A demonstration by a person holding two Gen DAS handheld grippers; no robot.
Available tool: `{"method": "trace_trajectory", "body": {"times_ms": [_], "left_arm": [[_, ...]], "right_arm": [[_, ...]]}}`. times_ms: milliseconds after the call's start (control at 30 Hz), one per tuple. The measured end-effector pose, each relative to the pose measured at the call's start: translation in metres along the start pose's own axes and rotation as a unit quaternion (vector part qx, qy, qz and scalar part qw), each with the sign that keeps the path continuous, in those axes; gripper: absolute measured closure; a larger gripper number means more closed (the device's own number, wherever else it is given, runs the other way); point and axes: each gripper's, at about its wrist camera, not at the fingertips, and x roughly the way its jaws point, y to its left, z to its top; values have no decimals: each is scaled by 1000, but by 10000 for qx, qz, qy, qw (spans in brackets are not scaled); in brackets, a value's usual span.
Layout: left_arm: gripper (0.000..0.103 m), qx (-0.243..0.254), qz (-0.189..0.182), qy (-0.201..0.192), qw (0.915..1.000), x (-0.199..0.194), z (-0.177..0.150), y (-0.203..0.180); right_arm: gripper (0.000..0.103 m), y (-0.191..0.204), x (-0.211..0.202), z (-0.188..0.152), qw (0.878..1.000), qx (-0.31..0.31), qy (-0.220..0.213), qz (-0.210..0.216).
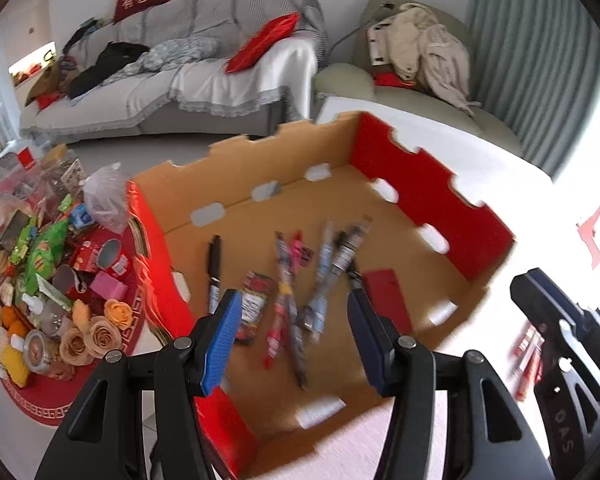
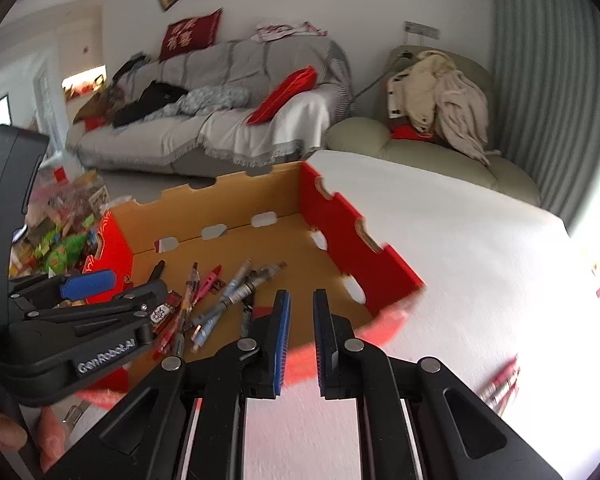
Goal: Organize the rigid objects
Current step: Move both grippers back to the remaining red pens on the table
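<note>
left gripper (image 1: 292, 332) jaws spread, empty, over cardboard box (image 1: 432, 184) | right gripper (image 2: 302, 336) jaws narrowly apart, empty, near box edge | pens (image 1: 300, 280) scattered inside box

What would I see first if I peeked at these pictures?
The big red cardboard box standing open on the white table, with a jumble of pens on its brown floor. To the box's left, a heap of colourful snacks and paper roses crowds a red mat.

Red-walled tan cardboard box (image 1: 432, 184), black marker (image 1: 214, 268), blue-padded tool (image 1: 296, 320)
</note>
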Motion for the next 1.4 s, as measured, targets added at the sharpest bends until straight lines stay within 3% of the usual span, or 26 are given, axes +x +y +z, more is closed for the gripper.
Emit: {"method": "trace_trajectory", "body": {"times_ms": [267,300,333,367,400,500,667,733,833,933,1100,1300,1400], "left_arm": [[44,1012,-656,-144,9926,-31,-37,-83],[44,1142,-698,-129,9909,-31,-42,-93],[44,1272,-724,-102,9892,-31,-47,-102],[44,1387,-755,-62,9874,-30,-53,-112],[44,1488,-801,1,9856,-28,-58,-121],[44,1751,-860,140,9807,-21,-72,-142],[44,2041,-1012,311,9732,-3,-81,-167],[45,2096,-1023,359,9718,4,-83,-176],[52,2256,-1186,395,9662,16,-80,-195],[53,2456,-1257,351,9605,29,-71,-217],[53,2572,-1450,623,9534,58,-50,-253],[55,3038,-1666,952,9332,78,-59,-277],[56,3154,-1653,905,9300,77,-63,-281]], "right_arm": [[91,-50,-40,-53,9971,609,26,-463],[80,-58,-44,-61,9963,655,58,-553],[42,-67,-49,-69,9954,718,92,-634],[21,-75,-53,-76,9943,798,128,-691],[11,-86,-58,-85,9924,925,148,-799],[16,-111,-77,-106,9860,1185,-109,-1169],[21,-144,-85,-134,9789,1499,55,-1385],[41,-154,-82,-144,9760,1662,182,-1392],[52,-164,-72,-154,9744,1835,422,-1231],[52,-167,-62,-159,9734,1927,543,-1115],[52,-178,-50,-149,9717,1998,523,-1146],[52,-189,-49,-145,9700,2075,540,-1148],[52,-191,-49,-145,9707,2035,542,-1154]]}}
